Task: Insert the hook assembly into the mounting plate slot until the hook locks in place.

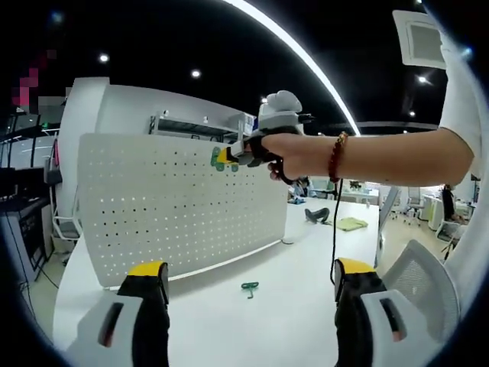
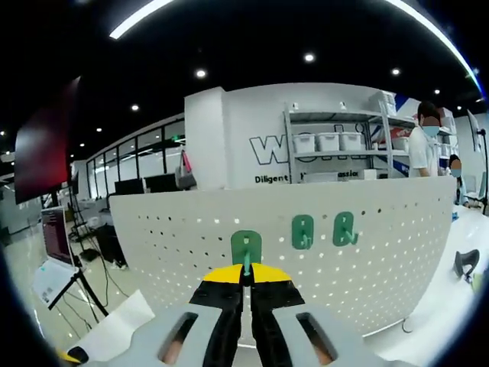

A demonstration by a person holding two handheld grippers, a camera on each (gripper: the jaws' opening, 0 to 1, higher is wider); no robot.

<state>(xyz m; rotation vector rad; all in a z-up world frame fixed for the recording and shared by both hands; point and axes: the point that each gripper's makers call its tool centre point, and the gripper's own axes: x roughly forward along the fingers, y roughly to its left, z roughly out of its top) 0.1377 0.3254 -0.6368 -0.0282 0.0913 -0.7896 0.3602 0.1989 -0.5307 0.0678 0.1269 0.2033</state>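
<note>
**A:** How far along is this? I count two green hooks (image 2: 303, 231) already hanging on the white pegboard (image 2: 367, 267), right of the one being worked.

**B:** Yeah, and the right tongs (image 2: 246, 277) are clenched on a third green hook (image 2: 246, 248), pressed against the board's upper row. Can't tell if it's locked.

**A:** Left tongs (image 1: 252, 279)?

**B:** Released, holding nothing, hanging back over the tabletop (image 1: 306, 306). One spare hook (image 1: 249, 288) lies there near the board.
</note>
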